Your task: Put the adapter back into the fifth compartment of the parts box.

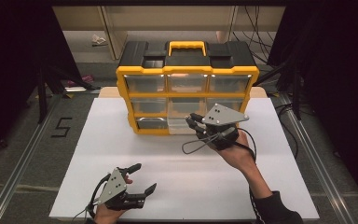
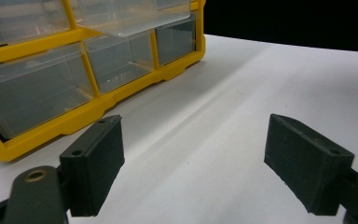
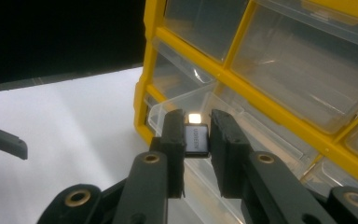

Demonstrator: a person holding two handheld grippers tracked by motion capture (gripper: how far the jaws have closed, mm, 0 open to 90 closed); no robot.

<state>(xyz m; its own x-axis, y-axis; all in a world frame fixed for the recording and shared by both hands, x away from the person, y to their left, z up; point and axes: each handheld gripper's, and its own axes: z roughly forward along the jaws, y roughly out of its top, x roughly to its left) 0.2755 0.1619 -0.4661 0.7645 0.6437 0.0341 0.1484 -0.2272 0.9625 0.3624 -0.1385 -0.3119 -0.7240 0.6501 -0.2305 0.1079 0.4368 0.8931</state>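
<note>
A yellow and black drawer organiser [image 1: 186,88] stands at the back of the white table [image 1: 121,149]. Its bottom middle clear drawer [image 1: 179,125] is pulled out. My right gripper [image 1: 193,122] hovers at that drawer, shut on a small black plug-like piece [image 3: 196,140] with a shiny metal end; in the right gripper view the piece sits just above the open drawer [image 3: 177,100]. My left gripper [image 1: 145,177] rests near the table's front left, open with nothing between its fingers [image 2: 93,163]. In the left gripper view it faces the organiser [image 2: 37,44] from the side.
The organiser's other clear drawers are pushed in and look empty. A yellow carry handle [image 1: 186,45] tops it. White tabletop stretches between the two grippers. Dark floor, rails and cables surround the table; a "5" mark [image 1: 61,127] lies on the floor at left.
</note>
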